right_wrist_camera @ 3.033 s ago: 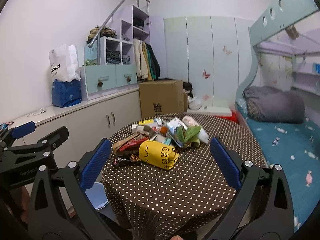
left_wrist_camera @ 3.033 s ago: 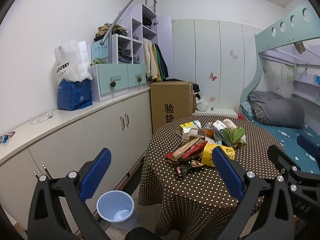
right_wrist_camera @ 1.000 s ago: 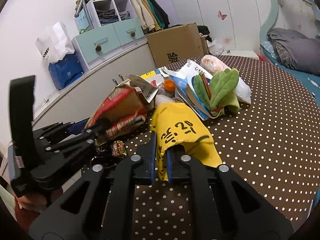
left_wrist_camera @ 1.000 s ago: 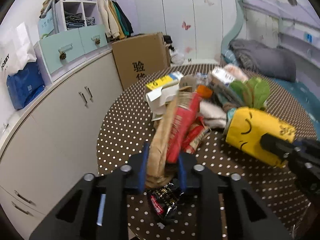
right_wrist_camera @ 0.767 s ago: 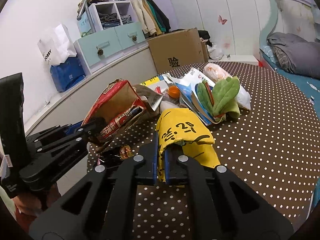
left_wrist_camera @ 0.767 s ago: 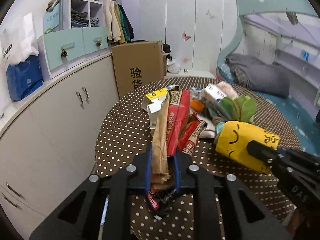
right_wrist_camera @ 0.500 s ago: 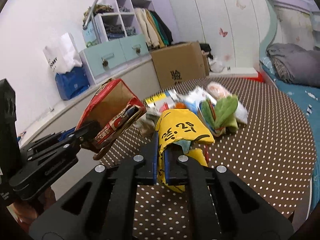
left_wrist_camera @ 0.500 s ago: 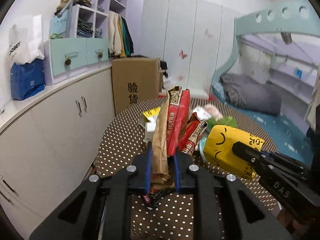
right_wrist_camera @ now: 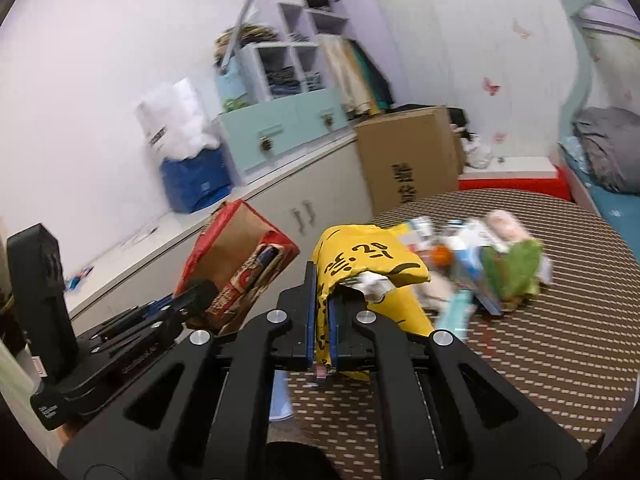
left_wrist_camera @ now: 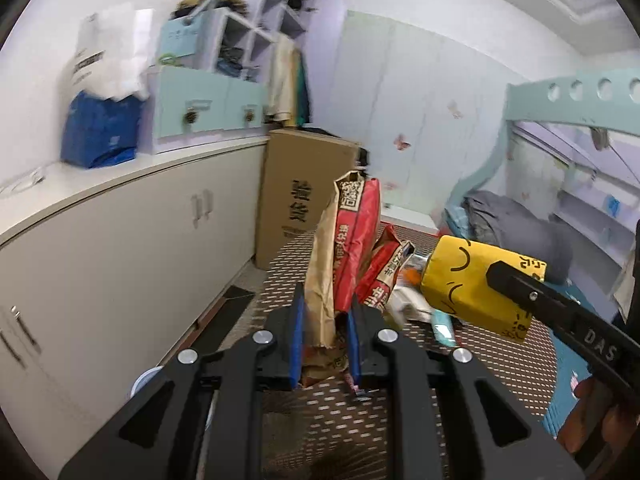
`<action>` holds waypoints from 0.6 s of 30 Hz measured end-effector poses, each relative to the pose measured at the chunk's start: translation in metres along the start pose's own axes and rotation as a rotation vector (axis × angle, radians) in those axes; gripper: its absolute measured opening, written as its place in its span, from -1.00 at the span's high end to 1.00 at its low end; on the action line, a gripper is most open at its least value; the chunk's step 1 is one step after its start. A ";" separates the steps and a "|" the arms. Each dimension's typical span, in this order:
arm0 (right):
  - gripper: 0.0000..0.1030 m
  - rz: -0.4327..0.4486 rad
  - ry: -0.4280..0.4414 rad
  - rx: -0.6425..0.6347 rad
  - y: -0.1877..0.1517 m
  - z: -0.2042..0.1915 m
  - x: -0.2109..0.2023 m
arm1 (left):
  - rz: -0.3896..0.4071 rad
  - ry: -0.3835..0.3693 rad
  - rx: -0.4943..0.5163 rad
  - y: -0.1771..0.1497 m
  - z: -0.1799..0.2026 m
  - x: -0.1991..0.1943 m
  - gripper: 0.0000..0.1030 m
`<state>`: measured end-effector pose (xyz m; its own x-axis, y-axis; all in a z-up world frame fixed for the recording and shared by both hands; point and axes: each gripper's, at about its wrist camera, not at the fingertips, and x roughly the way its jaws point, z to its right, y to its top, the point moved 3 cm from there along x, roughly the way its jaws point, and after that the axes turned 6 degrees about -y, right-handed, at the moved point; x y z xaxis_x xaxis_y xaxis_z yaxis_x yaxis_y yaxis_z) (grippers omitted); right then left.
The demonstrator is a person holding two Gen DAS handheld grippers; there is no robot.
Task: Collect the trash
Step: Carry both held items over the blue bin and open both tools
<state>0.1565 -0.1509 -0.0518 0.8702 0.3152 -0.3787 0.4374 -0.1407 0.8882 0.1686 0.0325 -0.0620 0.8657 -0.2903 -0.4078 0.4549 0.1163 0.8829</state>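
Trash: left gripper (left_wrist_camera: pixel 324 334) fingers clamp brown-and-red paper bag (left_wrist_camera: pixel 340 256); right gripper (right_wrist_camera: pixel 322 334) fingers pinch yellow bag (right_wrist_camera: pixel 368 268). Both are lifted above the table (right_wrist_camera: pixel 540 344). Pile (right_wrist_camera: pixel 492 256) remains on table; nothing binned yet.

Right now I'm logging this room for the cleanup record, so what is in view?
brown-and-red paper bag: one, clamped in the left gripper, red packets inside
yellow bag: one, black smiley print, clamped in the right gripper
trash pile: several pieces, mixed colours with a green one, on the table
round table: one, brown dotted cloth
cardboard box: one, brown, on the floor against the cabinets
blue bag: one, on the counter, a white bag behind it
grey bedding: one heap, on the bed
left gripper: black, blue pads, shut
right gripper: black, blue pads, shut
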 end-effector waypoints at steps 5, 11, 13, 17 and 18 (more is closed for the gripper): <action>0.90 -0.070 0.089 -0.084 -0.013 -0.059 0.036 | -0.016 0.116 -0.075 -0.008 -0.061 -0.009 0.67; 0.90 -0.198 0.187 -0.175 -0.050 -0.128 0.101 | -0.090 0.264 -0.174 -0.031 -0.143 -0.002 0.67; 0.90 -0.230 0.205 -0.194 -0.061 -0.145 0.120 | -0.122 0.335 -0.191 -0.040 -0.172 0.005 0.67; 0.90 -0.288 0.234 -0.217 -0.081 -0.175 0.170 | -0.178 0.415 -0.260 -0.056 -0.226 0.021 0.67; 0.90 -0.305 0.244 -0.219 -0.087 -0.182 0.185 | -0.188 0.429 -0.270 -0.059 -0.237 0.025 0.67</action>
<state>0.2382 0.0901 -0.1514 0.6183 0.5275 -0.5826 0.5846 0.1868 0.7895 0.2126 0.2432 -0.1790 0.7459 0.0777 -0.6615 0.5989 0.3564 0.7171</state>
